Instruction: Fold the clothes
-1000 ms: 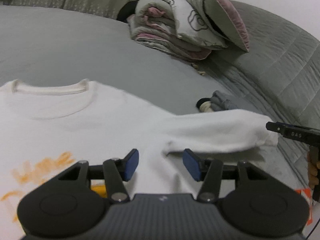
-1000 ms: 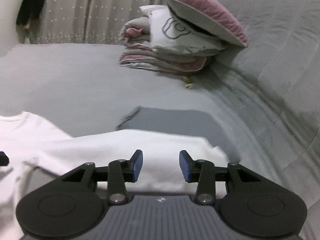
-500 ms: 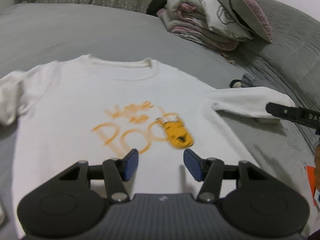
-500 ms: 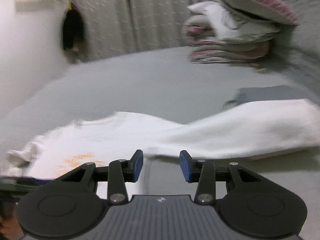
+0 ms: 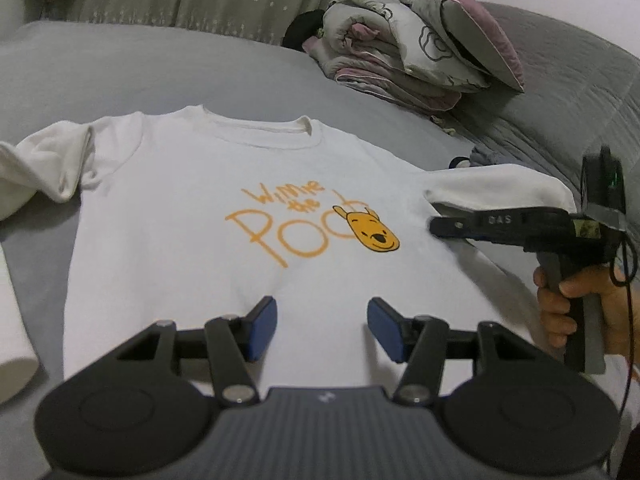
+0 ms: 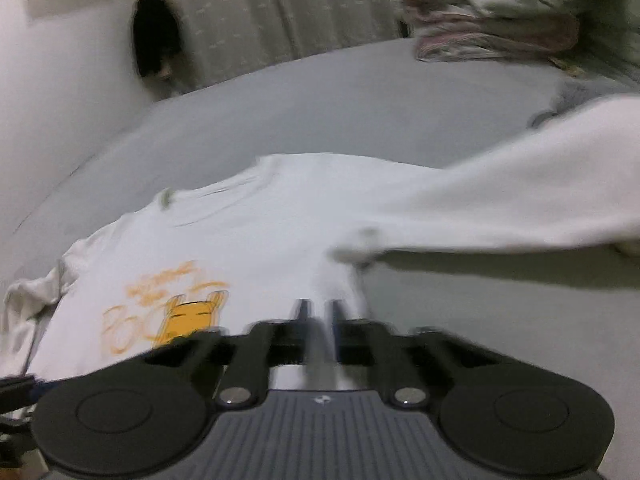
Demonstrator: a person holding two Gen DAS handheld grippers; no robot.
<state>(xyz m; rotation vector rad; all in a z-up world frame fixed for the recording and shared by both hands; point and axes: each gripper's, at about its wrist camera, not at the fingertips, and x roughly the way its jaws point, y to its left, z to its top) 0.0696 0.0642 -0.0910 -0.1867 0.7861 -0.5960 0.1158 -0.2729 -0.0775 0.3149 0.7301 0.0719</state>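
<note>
A white long-sleeved shirt with an orange "Winnie the Pooh" print lies face up on the grey bed. My left gripper is open and empty above the shirt's lower middle. My right gripper is shut on the shirt's side edge below the armpit; it also shows at the right of the left wrist view, held by a hand. The shirt's right sleeve stretches out to the right. The left sleeve is bunched at the far left.
A stack of folded bedding with a pink-edged pillow sits at the back right. A small grey bundle lies behind the right sleeve. A quilted grey cover lies at the right. Curtains hang behind the bed.
My right gripper has turned left, dropped to the shirt's side and shut on the fabric. My left gripper has drawn back a little, staying open.
</note>
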